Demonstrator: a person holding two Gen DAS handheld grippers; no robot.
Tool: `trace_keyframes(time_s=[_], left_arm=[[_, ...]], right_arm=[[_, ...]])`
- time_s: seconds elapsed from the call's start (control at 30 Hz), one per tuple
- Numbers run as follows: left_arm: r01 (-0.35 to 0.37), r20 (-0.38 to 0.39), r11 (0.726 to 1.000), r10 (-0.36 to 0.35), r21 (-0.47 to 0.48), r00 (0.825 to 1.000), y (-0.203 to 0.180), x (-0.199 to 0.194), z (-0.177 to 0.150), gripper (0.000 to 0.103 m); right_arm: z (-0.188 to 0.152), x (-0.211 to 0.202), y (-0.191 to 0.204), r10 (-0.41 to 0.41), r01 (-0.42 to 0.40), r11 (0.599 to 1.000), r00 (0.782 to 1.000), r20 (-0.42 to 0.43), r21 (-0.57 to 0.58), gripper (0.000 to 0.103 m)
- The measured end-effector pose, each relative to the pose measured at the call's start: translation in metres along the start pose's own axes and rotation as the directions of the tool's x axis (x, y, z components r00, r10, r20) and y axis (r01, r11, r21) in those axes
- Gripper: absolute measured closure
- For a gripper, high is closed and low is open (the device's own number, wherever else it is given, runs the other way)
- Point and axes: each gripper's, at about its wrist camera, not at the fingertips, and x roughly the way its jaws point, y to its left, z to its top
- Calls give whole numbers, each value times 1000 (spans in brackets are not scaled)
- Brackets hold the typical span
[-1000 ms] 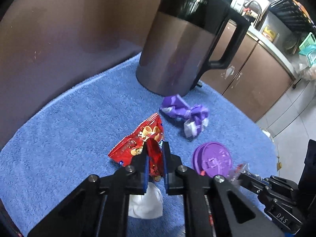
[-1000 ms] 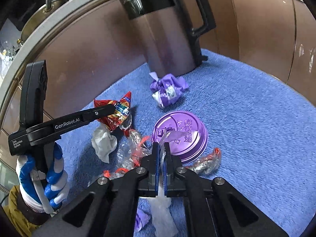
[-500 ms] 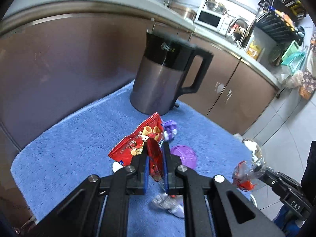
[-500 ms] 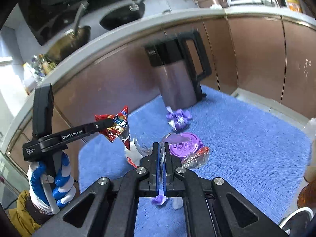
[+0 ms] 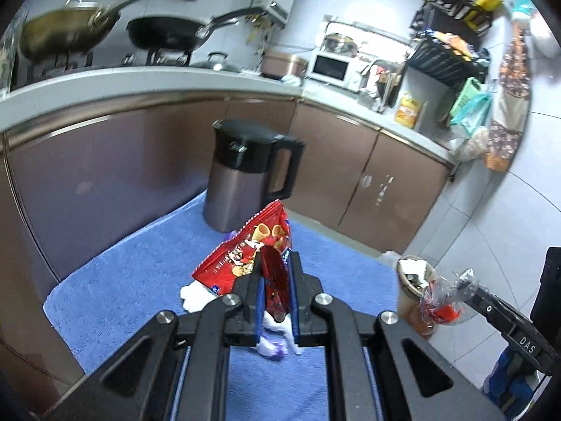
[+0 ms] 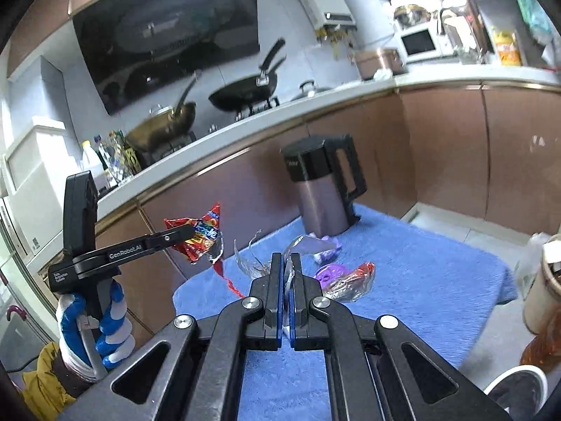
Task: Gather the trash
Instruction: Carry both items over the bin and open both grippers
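Your left gripper (image 5: 277, 280) was clamped on the red snack bag (image 5: 250, 249), which stuck up past the fingertips, well above the blue towel (image 5: 122, 280); your right gripper (image 6: 287, 270) was pinched tight on a clear crinkly wrapper (image 6: 294, 245); more wrappers and a purple lid (image 6: 328, 272) lay on the towel just past it, near the kettle (image 6: 320, 193); a bin (image 5: 412, 280) stood beside the towel.

My left wrist camera looks forward and downward along my left claw (image 5: 277, 277), from above the fluffy blue towel mat (image 5: 122, 280). My right wrist camera looks likewise along my right claw (image 6: 286, 270), from further right. Both views share the mat, the tall brown kettle with black lid and handle (image 5: 242, 182), and the kitchen bench (image 5: 157, 80) behind.
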Motion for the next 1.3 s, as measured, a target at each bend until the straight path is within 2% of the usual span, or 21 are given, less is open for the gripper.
trace_keyframes(time_s=[0.2,0.3,0.43,0.6,0.67,0.83,1.0,1.13,1.27,1.3], left_arm=[[70,35,996,-72,48,997,-42,-25,4,93],[114,32,990,-117,82,993,-67,-27,3,93],[179,0,974,-180,136,984,-107,-18,-5,93],[269,-87,944,-257,193,963,-164,14,-24,92],[315,-146,926,-289,210,946,-193,35,-36,92],[380,-269,886,-310,267,912,-254,80,-74,92],[445,-397,840,-311,311,864,-316,128,-117,92],[489,-487,809,-300,326,820,-358,165,-151,92],[519,-553,792,-289,320,781,-383,191,-179,89],[532,-573,788,-292,310,766,-388,197,-185,87]], right_arm=[[0,-68,-8,-57,57,998,994,94,-1,101],[-3,-104,-18,-113,114,993,983,142,5,101],[-8,-136,-38,-200,198,980,963,182,33,101],[-23,-158,-68,-313,302,949,932,181,87,101],[-32,-164,-86,-354,337,933,920,166,122,101],[-59,-175,-143,-463,431,873,880,107,226,101],[-93,-177,-200,-537,505,804,844,17,315,101],[-118,-170,-234,-563,545,759,824,-63,357,101],[-138,-169,-264,-574,570,723,810,-119,390,100],[-141,-169,-270,-576,576,716,807,-131,396,100]])
